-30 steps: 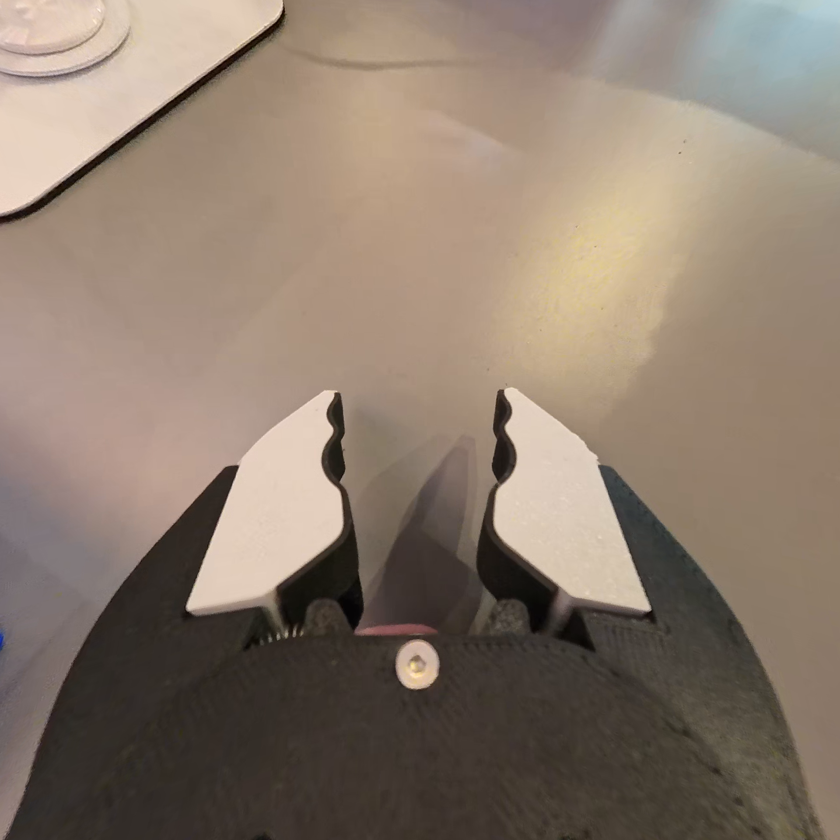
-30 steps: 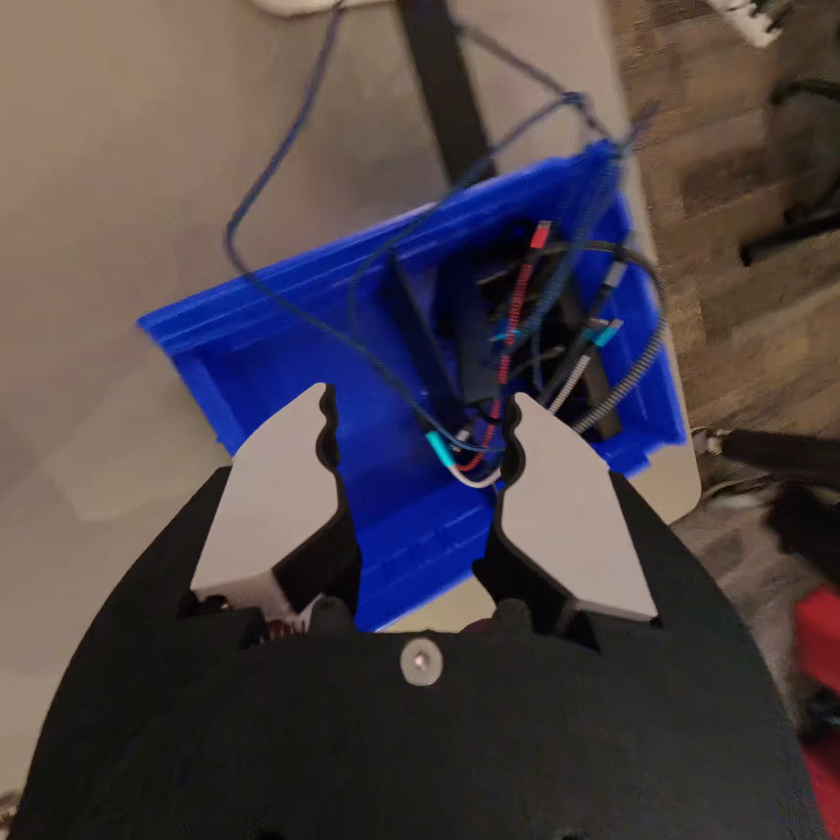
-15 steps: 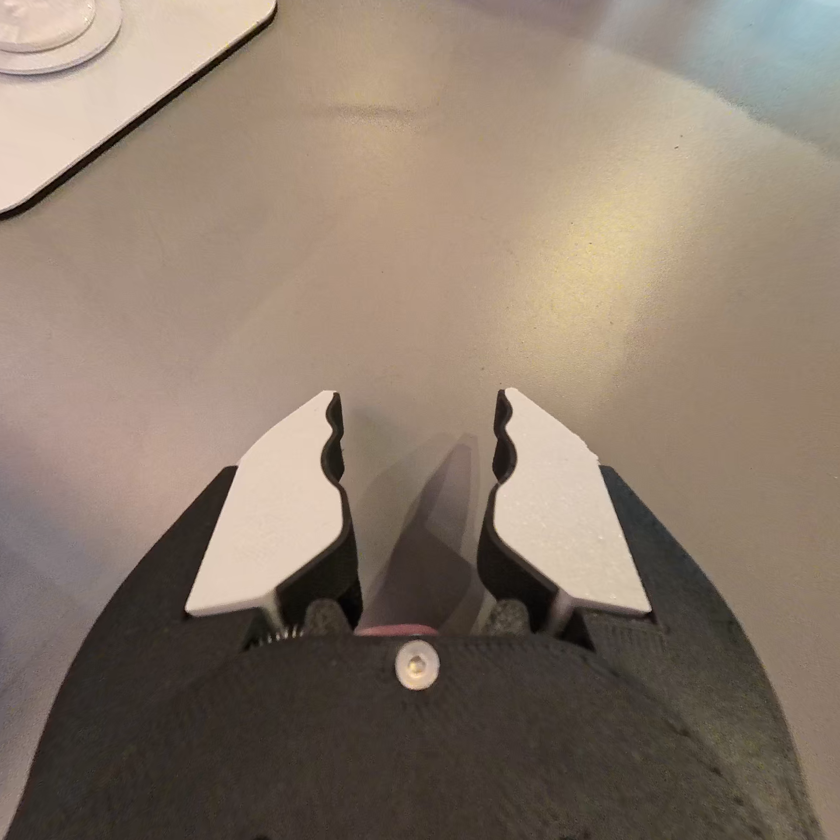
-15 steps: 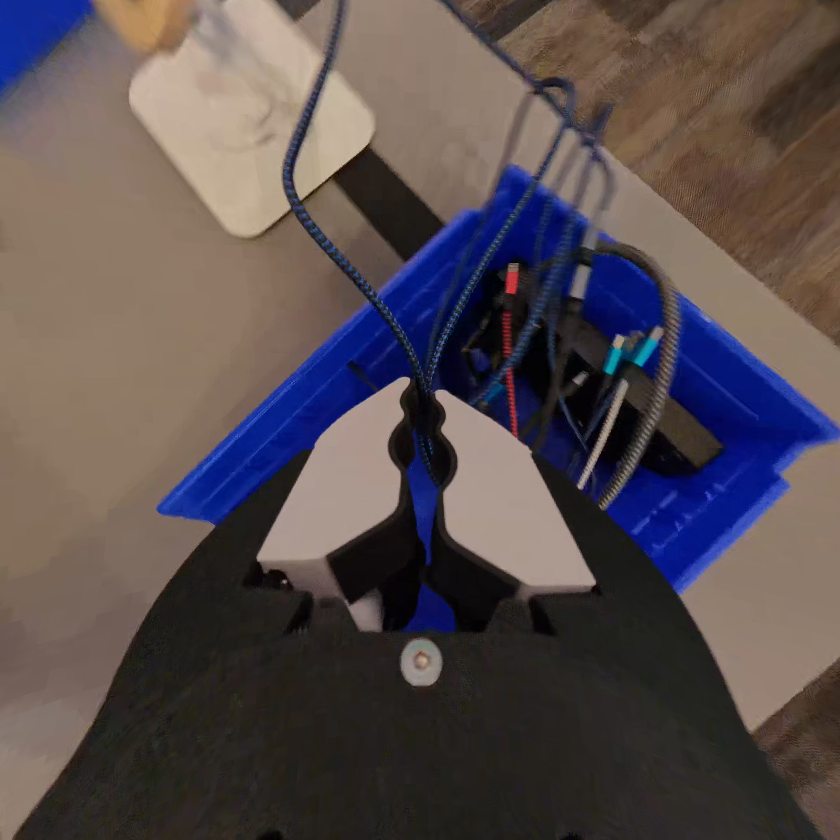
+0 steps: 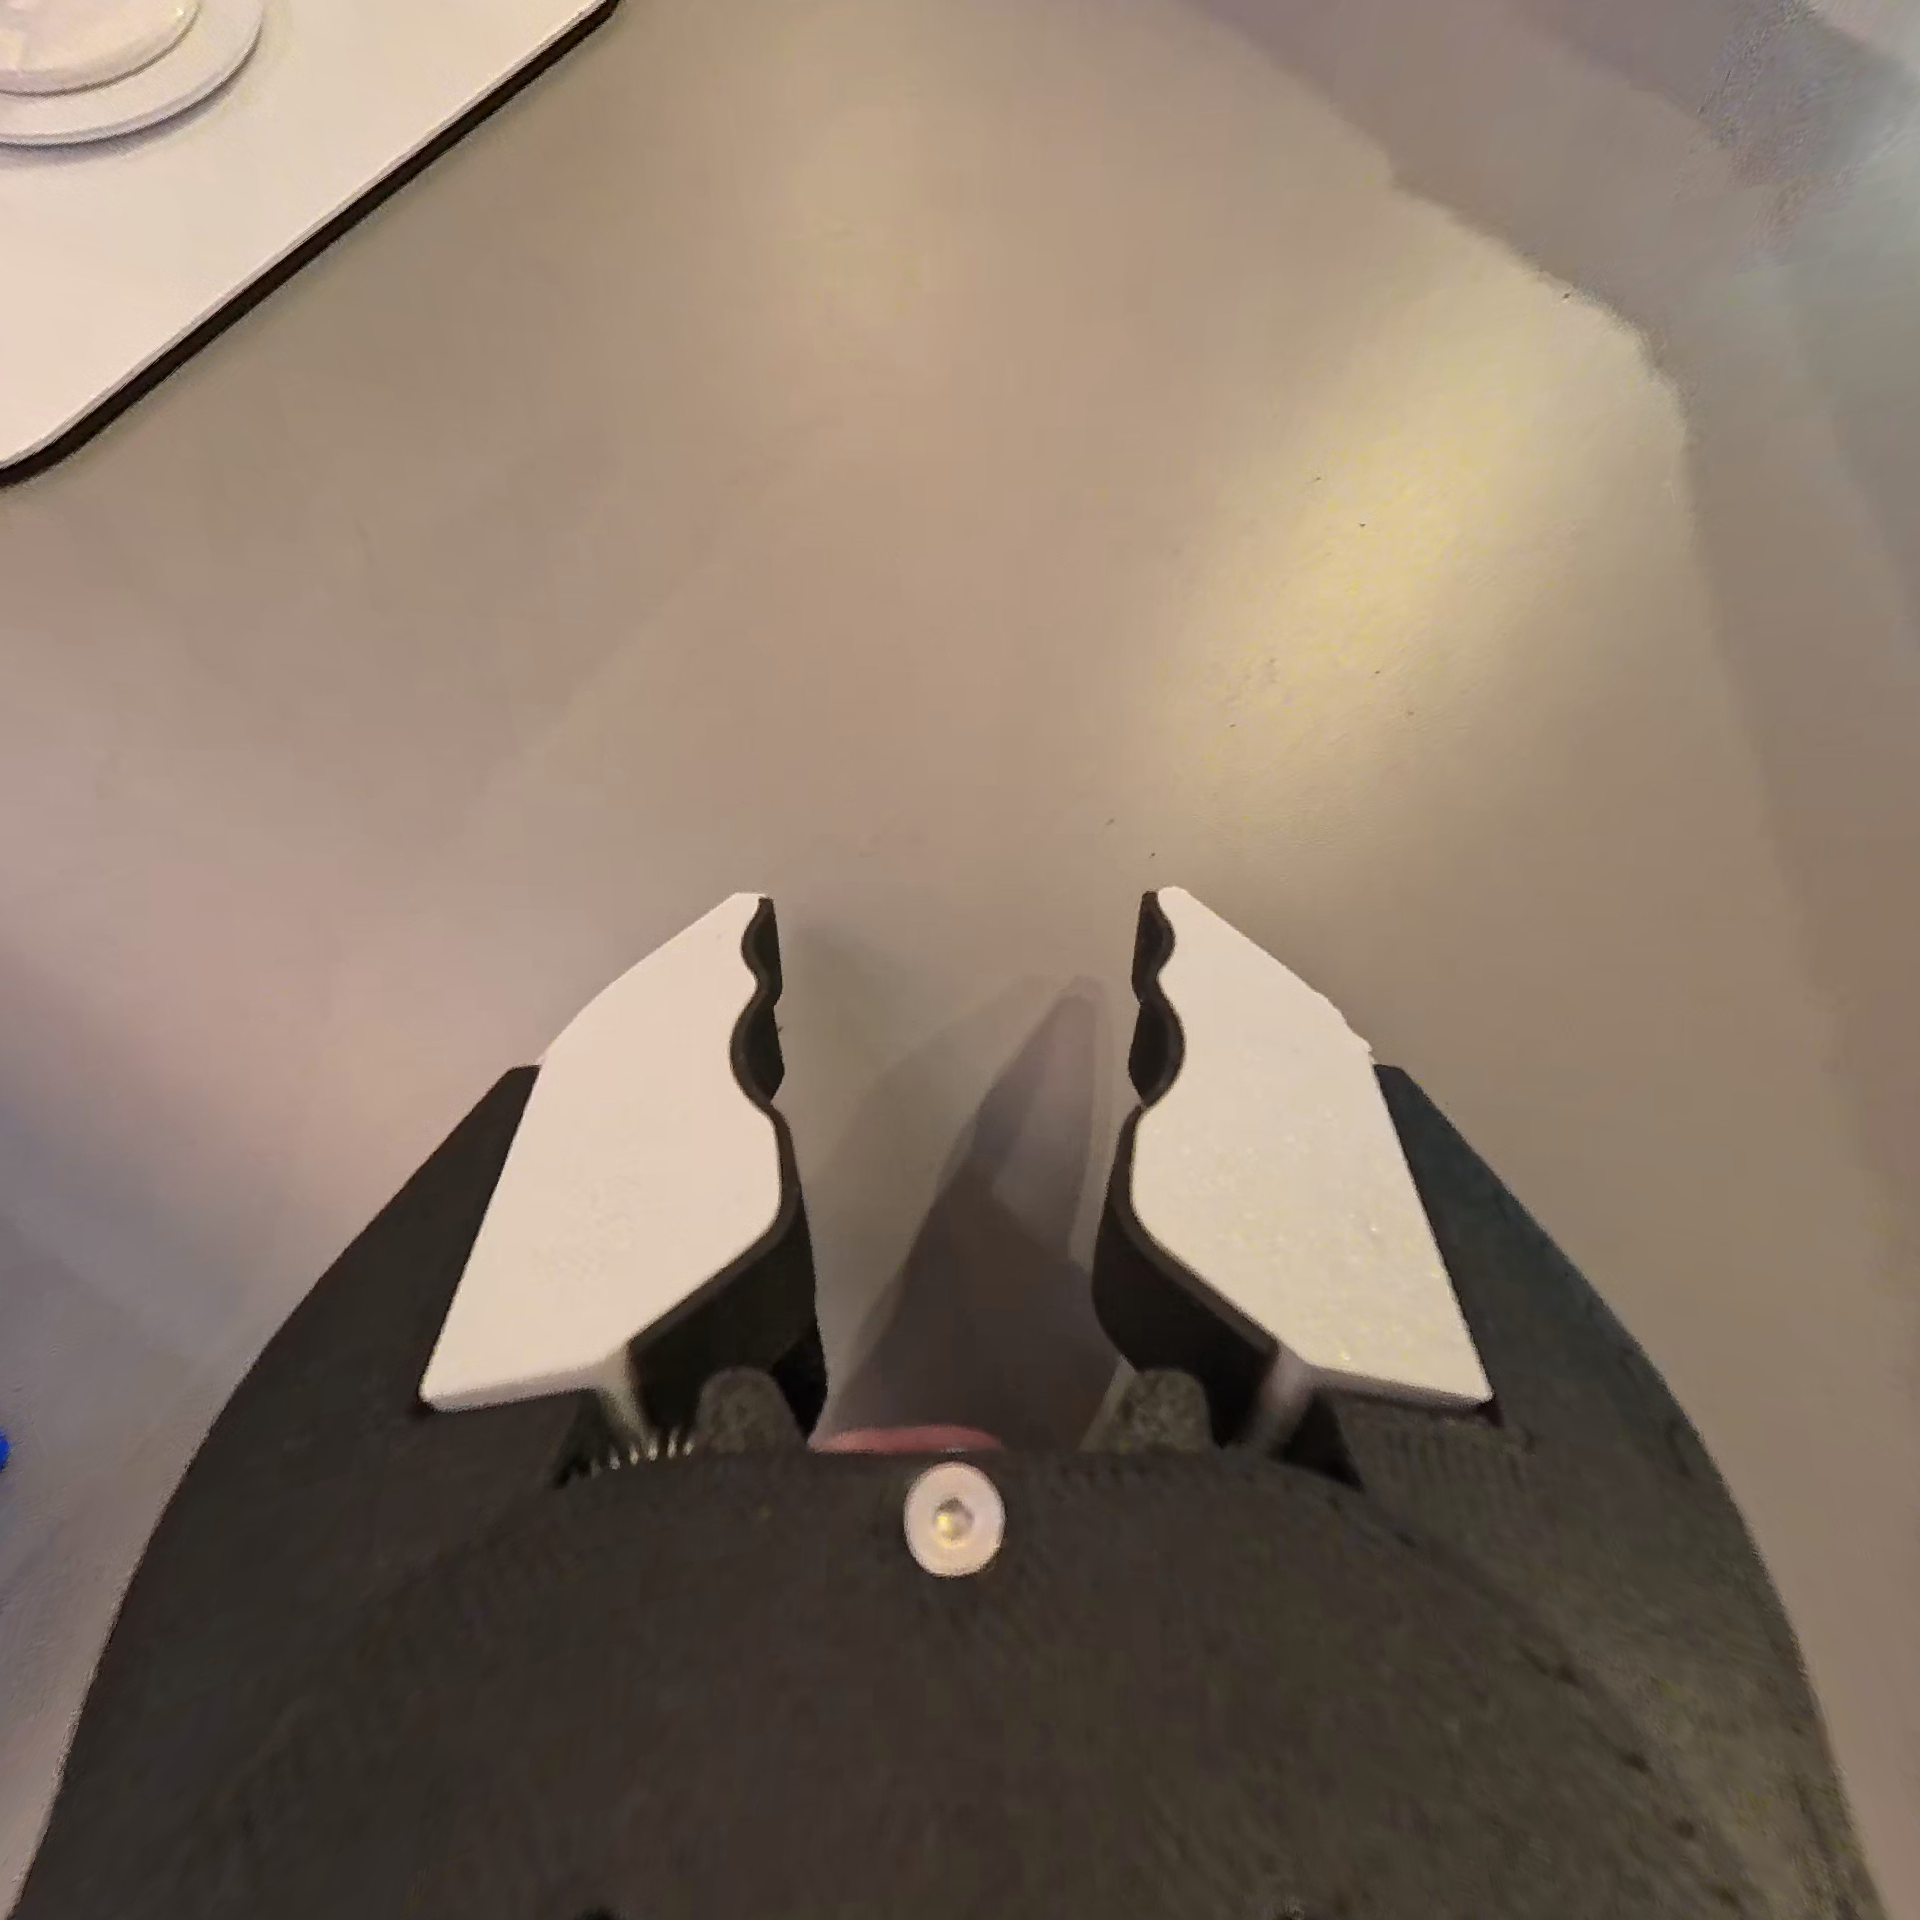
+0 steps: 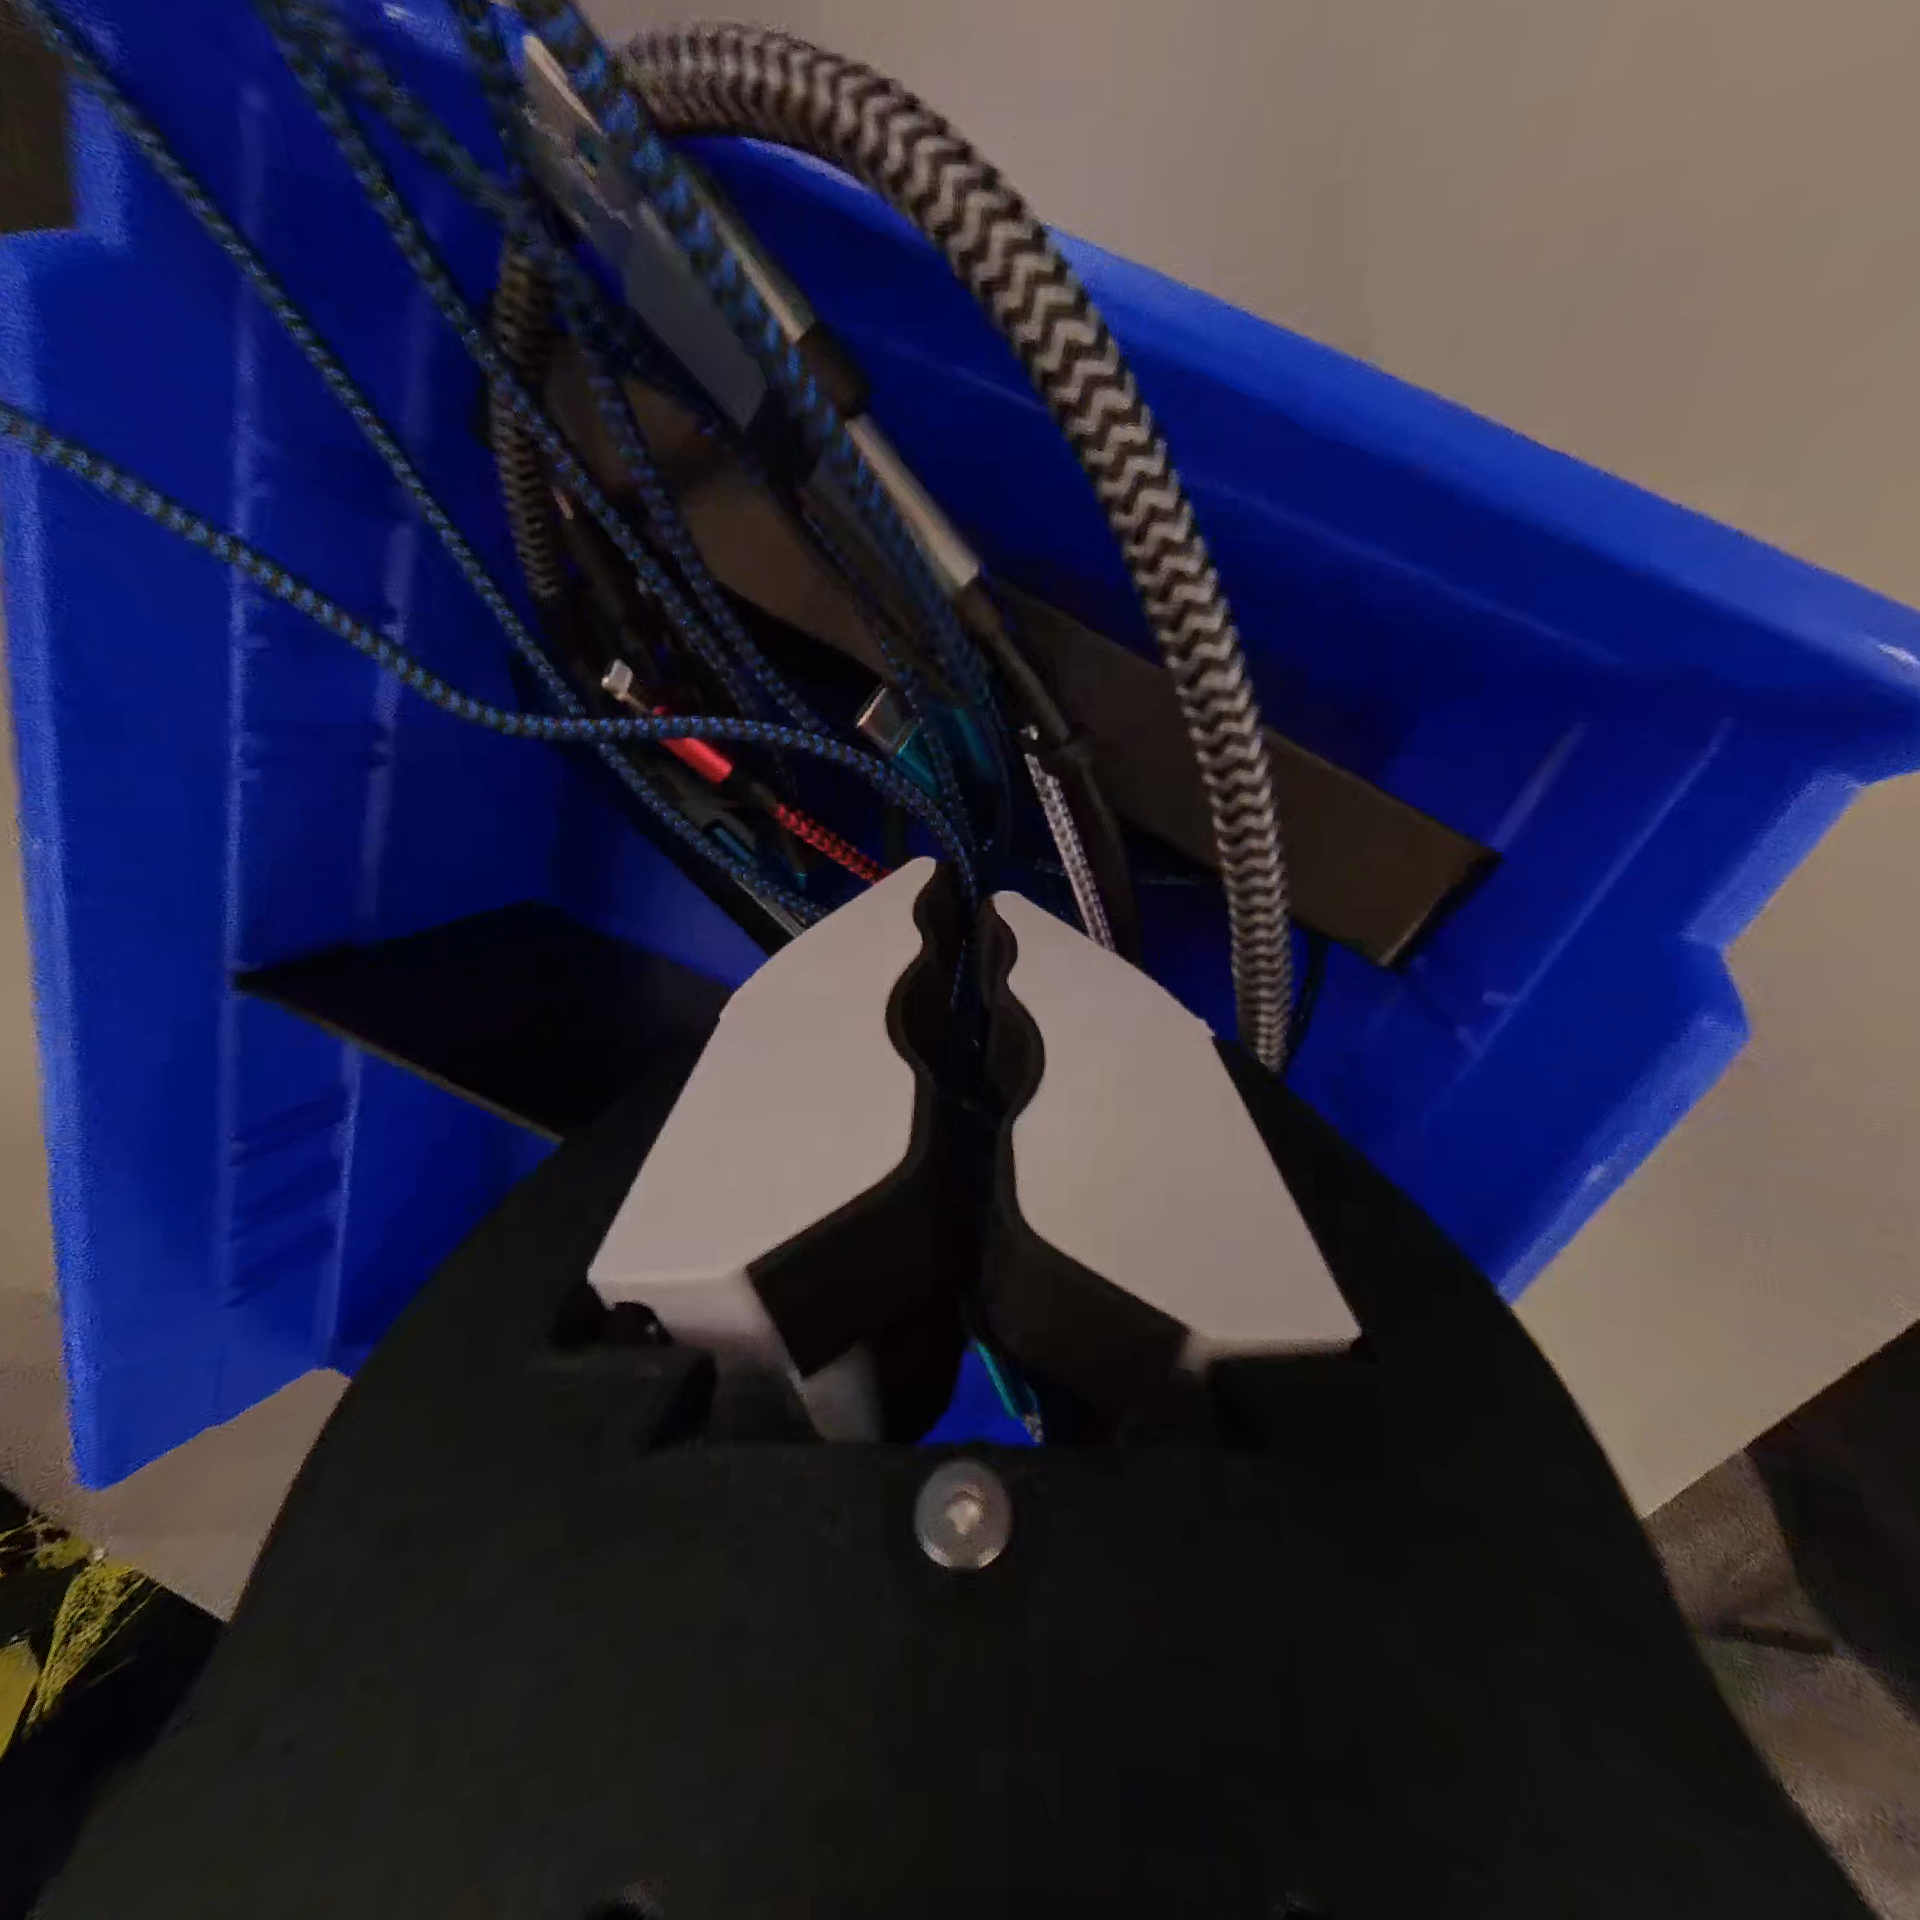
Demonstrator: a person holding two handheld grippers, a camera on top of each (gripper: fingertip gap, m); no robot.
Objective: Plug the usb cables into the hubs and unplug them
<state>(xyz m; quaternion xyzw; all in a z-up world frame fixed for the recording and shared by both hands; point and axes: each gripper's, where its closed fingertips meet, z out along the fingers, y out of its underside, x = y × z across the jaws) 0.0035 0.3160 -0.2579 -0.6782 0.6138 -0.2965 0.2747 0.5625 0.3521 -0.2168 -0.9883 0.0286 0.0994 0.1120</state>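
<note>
My left claw (image 5: pixel 956 914) hangs released over the bare, matte grey desk (image 5: pixel 935 520), with a white rounded pad (image 5: pixel 260 156) at the far left corner. My right claw (image 6: pixel 966 914) is clenched on a thin blue-black braided cable (image 6: pixel 665 727) at the blue plastic bin (image 6: pixel 1558 727), where a thick black-white woven cable (image 6: pixel 1143 499), a red one and flat black hubs (image 6: pixel 1299 779) lie tangled. I judge we're early: nothing is visibly plugged in yet.

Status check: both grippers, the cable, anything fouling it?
Right gripper clamped on blue-black braided cable over blue bin. Left gripper open, empty, above bare table. Cable runs through tangle, grey-white braided cable alongside: snag risk.
</note>
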